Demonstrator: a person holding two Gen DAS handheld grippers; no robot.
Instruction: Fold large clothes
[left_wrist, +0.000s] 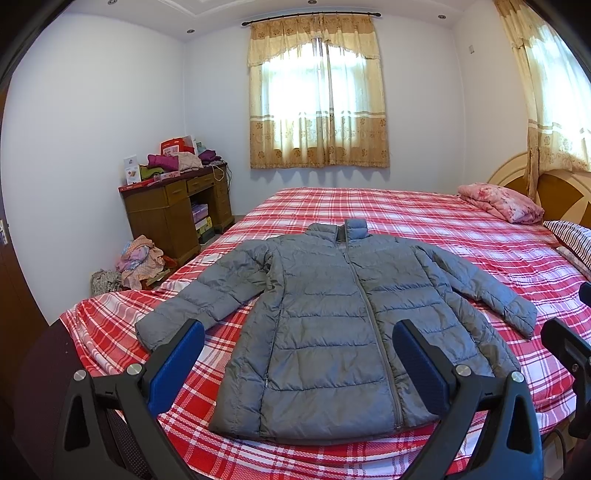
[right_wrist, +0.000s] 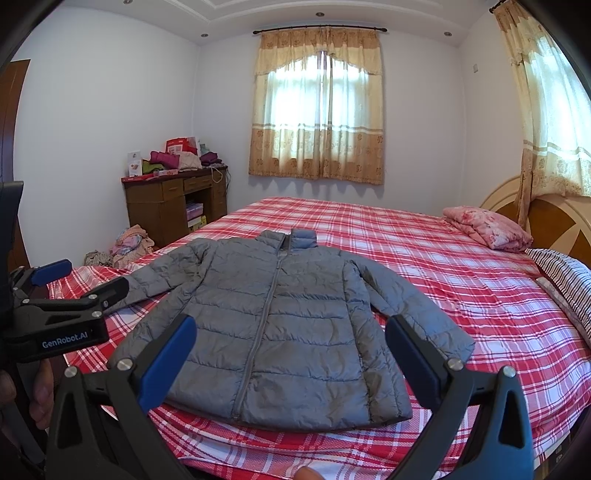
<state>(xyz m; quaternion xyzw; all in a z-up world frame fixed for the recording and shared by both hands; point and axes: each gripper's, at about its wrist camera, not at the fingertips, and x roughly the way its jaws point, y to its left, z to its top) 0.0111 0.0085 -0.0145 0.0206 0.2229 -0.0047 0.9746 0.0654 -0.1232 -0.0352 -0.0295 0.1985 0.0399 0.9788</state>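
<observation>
Bedroom walls and two curtained windows frame a wide bed (left_wrist: 424, 221) under a red plaid sheet, its headboard at the right. At the far left corner of the room stands a wooden desk (left_wrist: 173, 214) heaped with clothes and boxes, with more clothing piled on the floor beside it. A folded pink quilt (left_wrist: 502, 201) lies near the headboard end, well apart from the work.

Spread flat near the bed's near edge is the grey puffer jacket (left_wrist: 325, 317), front up, zipped, collar toward the far side, both sleeves angled outward. Nothing is folded yet, so the task looks to be at its very start.

Both tools hang above the near edge, touching nothing. The left hand-held gripper (left_wrist: 297, 363) has its jaws spread wide and empty, over the hem; the right hand-held gripper (right_wrist: 291, 358) is likewise spread and empty.

A likely first move is taking a sleeve cuff and laying it across the chest; the puffy, slippery fill will probably spring back, so a firm pinch on the cuff seems wise.
</observation>
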